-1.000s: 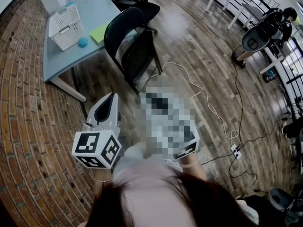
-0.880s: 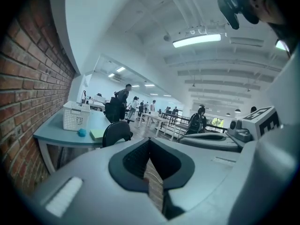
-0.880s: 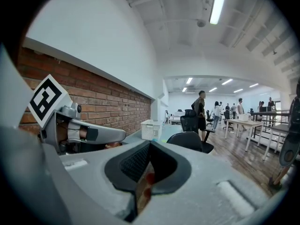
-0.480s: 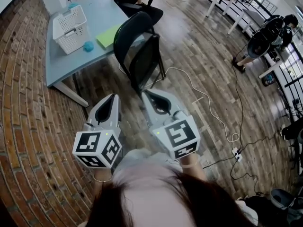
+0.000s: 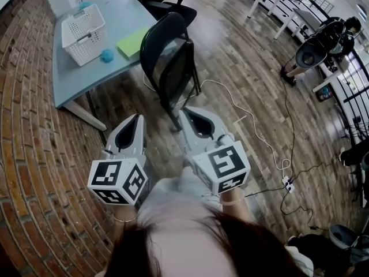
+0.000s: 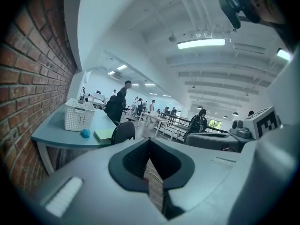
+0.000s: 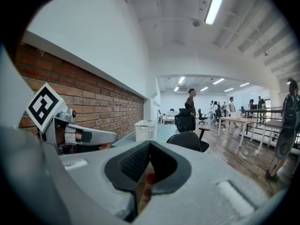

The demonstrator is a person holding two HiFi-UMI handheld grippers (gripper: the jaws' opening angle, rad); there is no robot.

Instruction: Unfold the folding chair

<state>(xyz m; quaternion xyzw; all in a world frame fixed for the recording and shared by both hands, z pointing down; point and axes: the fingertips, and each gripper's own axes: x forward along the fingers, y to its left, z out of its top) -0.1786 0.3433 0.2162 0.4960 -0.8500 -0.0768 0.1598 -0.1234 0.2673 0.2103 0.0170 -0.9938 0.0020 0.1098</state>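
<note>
The black folding chair point(image 5: 169, 62) stands folded and upright on the wood floor, beside the grey-blue table point(image 5: 72, 77). It also shows small in the left gripper view, chair point(image 6: 123, 131), and in the right gripper view, chair point(image 7: 185, 140). My left gripper point(image 5: 137, 118) is shut and empty, short of the chair and to its left. My right gripper point(image 5: 186, 112) is shut and empty too, its tip just in front of the chair's feet without touching. Each gripper's own view shows the jaws closed: left gripper point(image 6: 149, 142), right gripper point(image 7: 149, 145).
On the table are a white basket point(image 5: 83, 30), a blue ball point(image 5: 107, 55) and a green pad point(image 5: 131, 42). A black office chair point(image 5: 167, 4) stands behind. A white cable point(image 5: 248, 120) runs to a power strip point(image 5: 286, 184). Brick surface at left. People stand far off.
Both grippers have moved forward towards the folding chair, which now stands nearer their tips. Both stay shut.
</note>
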